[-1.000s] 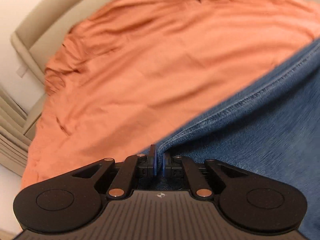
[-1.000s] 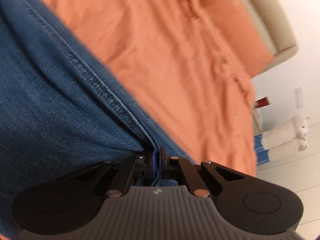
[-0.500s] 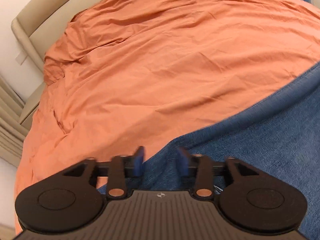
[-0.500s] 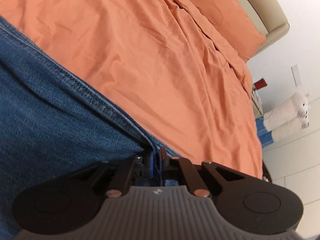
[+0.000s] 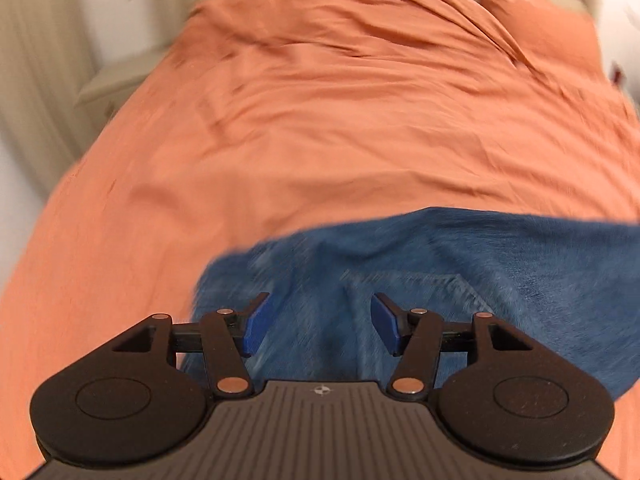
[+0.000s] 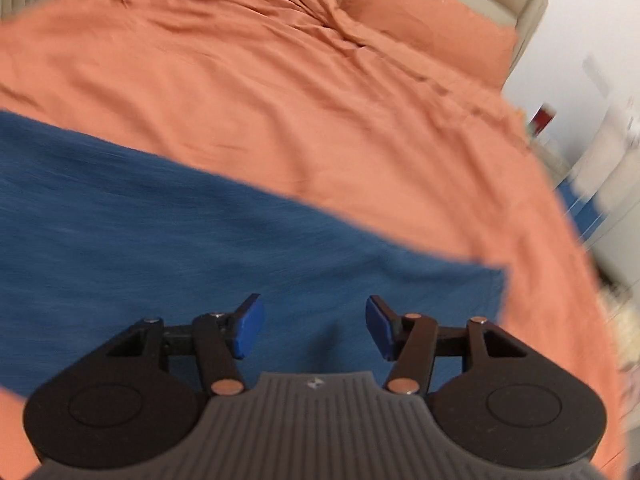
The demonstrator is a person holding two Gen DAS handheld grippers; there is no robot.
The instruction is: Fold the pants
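While the left wrist view is smeared with motion blur, it shows the left gripper point(image 5: 318, 326) with its blue fingers point(image 5: 254, 330) spread well apart and nothing between them; its jaws have just been opening, and the denim they pinched a second ago now lies free below. The pants point(image 5: 440, 280) are blue jeans lying flat on the orange bedspread point(image 5: 320, 120) near the foot of the bed, their far edge running across the picture and what looks like a stitched pocket outline showing just beyond the fingers. From the right wrist view, the right gripper point(image 6: 314, 326) is likewise wide open and empty, its jaws having just parted after being clamped on the seam, and it hangs above the jeans point(image 6: 200, 240), whose right-hand edge ends in a fairly square corner point(image 6: 496, 276); an orange pillow point(image 6: 432, 20) sits at the headboard, well apart from the garment. Judged from this, one fold has just been laid down and released, so the step in hand is the let-go and pull-back. The next move probably calls for checking that the layers lie even, then taking hold of one end of the folded jeans with both grippers and carrying it over to the other end, keeping the edges aligned.
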